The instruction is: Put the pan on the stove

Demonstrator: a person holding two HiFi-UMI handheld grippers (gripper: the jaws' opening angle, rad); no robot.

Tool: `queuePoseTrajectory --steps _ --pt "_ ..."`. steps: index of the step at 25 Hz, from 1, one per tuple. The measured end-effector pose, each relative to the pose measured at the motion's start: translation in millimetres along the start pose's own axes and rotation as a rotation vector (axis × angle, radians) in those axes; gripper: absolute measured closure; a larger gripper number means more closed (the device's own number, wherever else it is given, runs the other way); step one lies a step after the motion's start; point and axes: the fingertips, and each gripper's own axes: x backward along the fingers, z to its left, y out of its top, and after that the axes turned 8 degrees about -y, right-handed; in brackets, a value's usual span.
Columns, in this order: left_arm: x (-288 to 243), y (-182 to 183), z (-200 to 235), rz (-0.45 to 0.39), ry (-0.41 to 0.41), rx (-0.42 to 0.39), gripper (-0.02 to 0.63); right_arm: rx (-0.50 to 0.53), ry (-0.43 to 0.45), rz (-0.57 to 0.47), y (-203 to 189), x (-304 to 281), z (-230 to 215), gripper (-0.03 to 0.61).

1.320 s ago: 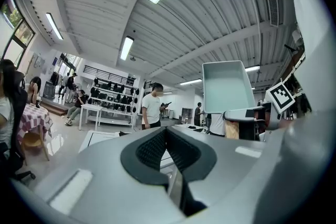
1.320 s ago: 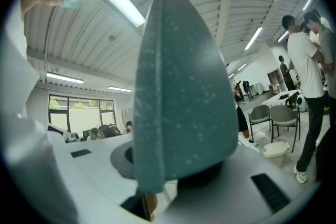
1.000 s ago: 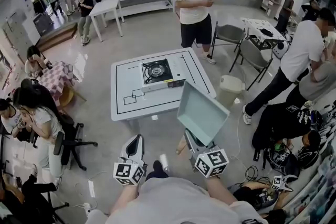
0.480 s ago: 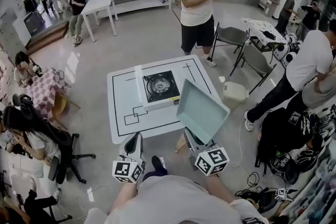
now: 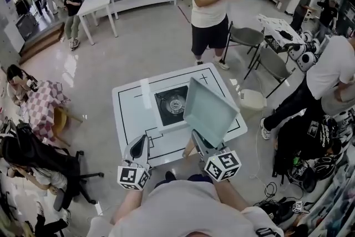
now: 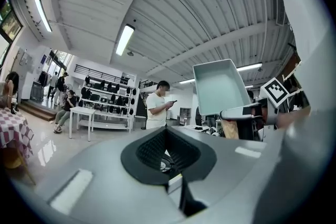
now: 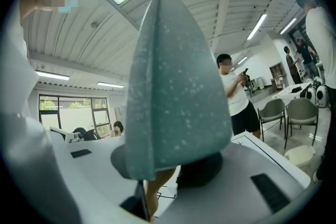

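Field notes, pan carry.

The right gripper (image 5: pixel 198 140) was clamped on the wooden handle (image 7: pixel 156 186) of the pan (image 5: pixel 208 111). The square grey-green pan was in the air, tipped steeply up on edge. From the head view it hung over the table's near-right part and overlapped the right edge of the stove (image 5: pixel 170 104). We judged it clear of both.

The left gripper (image 5: pixel 140 144) hung off the table's near edge with its jaws pressed together on nothing.

The stove sat at about the middle of the white table (image 5: pixel 128 114), burner ring uncovered.

Risks as we judged them:
- The grip was on the handle alone, with the pan's weight well out from the jaws. It could swing or twist in the grip as it was levelled.
- If it came down tilted, a corner would strike the burner supports first. That could skid the pan or nudge the stove toward the far edge.
- The raised pan hid part of the burner from the head view, so it could land off-centre toward the right edge.
- The idle left gripper was near the path and could get clipped.

Count:
- one pan
- one stove
- one table
- two grippers
- two folding chairs (image 5: pixel 244 37) beyond the far-right corner
- one pale bin (image 5: pixel 252 100) by the right edge
- one person standing (image 5: pixel 213 0) past the far edge
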Motion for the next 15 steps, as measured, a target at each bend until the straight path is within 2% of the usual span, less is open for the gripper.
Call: queuePoseTrajectory --steps 5,15 --pt "-17.7 -1.6 22.6 0.003 0.042 0.023 0.606 0.006 0.025 0.015 3.5 -31.5 -8.3 0.46" --pt "-45.5 -5.7 34.6 -0.002 0.129 0.057 0.606 0.014 0.104 0.089 0.5 -66.8 -31.3 0.461"
